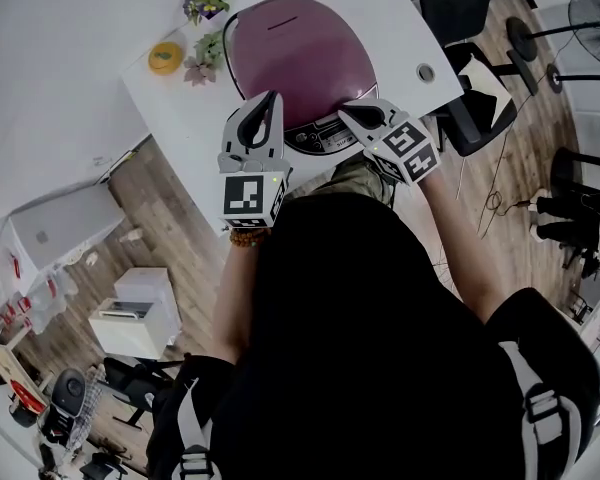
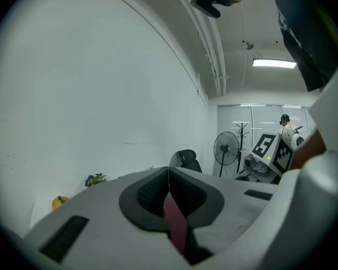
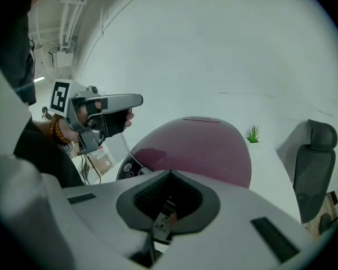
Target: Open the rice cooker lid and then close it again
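Observation:
The maroon rice cooker stands on the white table with its domed lid down. Its dark control panel faces me. My left gripper hovers over the cooker's front left edge, shut with nothing held. My right gripper is shut and empty over the front right, just above the panel. In the right gripper view the lid fills the middle, the panel is low on the left, and the left gripper is further left. The left gripper view shows only a maroon sliver behind its shut jaws.
A yellow object and small artificial plants sit on the table behind and left of the cooker. A black office chair and a standing fan are at the right. A white cabinet stands on the wooden floor.

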A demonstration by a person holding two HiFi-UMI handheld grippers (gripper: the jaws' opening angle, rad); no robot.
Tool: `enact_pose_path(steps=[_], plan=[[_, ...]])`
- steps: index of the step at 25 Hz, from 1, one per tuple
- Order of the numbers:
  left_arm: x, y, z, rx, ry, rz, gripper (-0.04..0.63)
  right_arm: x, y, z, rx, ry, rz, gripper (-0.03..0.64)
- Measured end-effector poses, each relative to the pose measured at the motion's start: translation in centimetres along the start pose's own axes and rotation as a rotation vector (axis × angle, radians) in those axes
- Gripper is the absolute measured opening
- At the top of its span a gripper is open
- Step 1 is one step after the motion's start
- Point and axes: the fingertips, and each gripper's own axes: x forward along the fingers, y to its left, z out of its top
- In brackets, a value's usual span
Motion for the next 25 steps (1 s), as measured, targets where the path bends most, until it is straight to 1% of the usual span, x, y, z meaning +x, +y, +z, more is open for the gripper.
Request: enact_pose_path(steps=[6,10,12,16,25], plan=[[-0.09,0.13,-0.14,-0.003,0.002,0.003,0.021,0.11,0.01,-0.22,-0.017,0.031,0.016,0.028],[-0.11,0.25,-0.19,-0.004,0.003,0.007,0.022,0.09,0.10,-0.23,-0.090,0.042,0.013,0.028],[-0.20,0.31,-0.24,-0.004,0.003,0.008,0.021,0.13,0.22,-0.20,-0.111,0.043,0.026,0.028],[-0.35,0.22,-0.25,0.000,0.003,0.011,0.021,0.05,0.33,-0.30,-0.112,0.028,0.053,0.028],[-0.62,0.25,-0.25,0.003,0.001,0.018,0.021,-0.04,0.36,-0.21,-0.094,0.005,0.027,0.028]])
